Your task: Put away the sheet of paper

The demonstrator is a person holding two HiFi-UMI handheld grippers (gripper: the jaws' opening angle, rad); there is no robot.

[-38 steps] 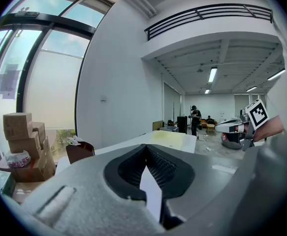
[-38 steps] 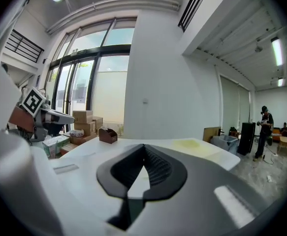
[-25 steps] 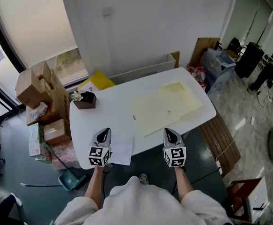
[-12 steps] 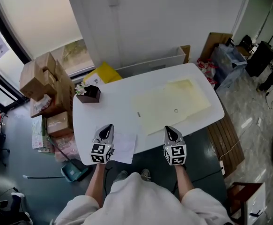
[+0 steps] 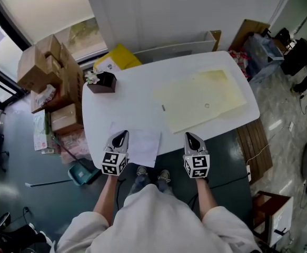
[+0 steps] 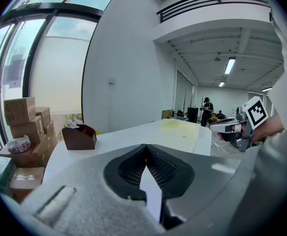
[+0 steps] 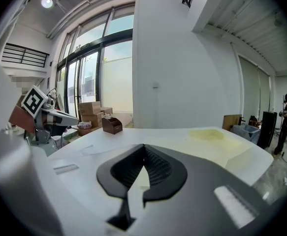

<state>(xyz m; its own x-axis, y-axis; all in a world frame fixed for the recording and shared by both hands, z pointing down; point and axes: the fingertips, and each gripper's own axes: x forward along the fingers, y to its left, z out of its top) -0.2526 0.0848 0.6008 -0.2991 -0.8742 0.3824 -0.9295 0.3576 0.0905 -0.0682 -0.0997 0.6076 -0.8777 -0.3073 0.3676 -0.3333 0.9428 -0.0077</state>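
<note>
A sheet of paper (image 5: 141, 145) is seen lying flat at the lower left of the white table (image 5: 127, 101). Its near edge overhangs the rim, just beside the tip of the left gripper (image 5: 120, 137). Both tongs are held closed, and nothing is seen clamped in either. The right gripper (image 5: 192, 139) is poised at the table's near edge, lower centre of the frame, apart from the sheet. A large pale yellow board (image 5: 203, 96) is spread across the right of the table, and a small brown box (image 5: 104, 82) is set at its upper left. The sheet is judged light, limp and easily creased. It is best taken by the overhanging edge, where a jaw can be slipped beneath, and carried gently lest it fold or slip free.
</note>
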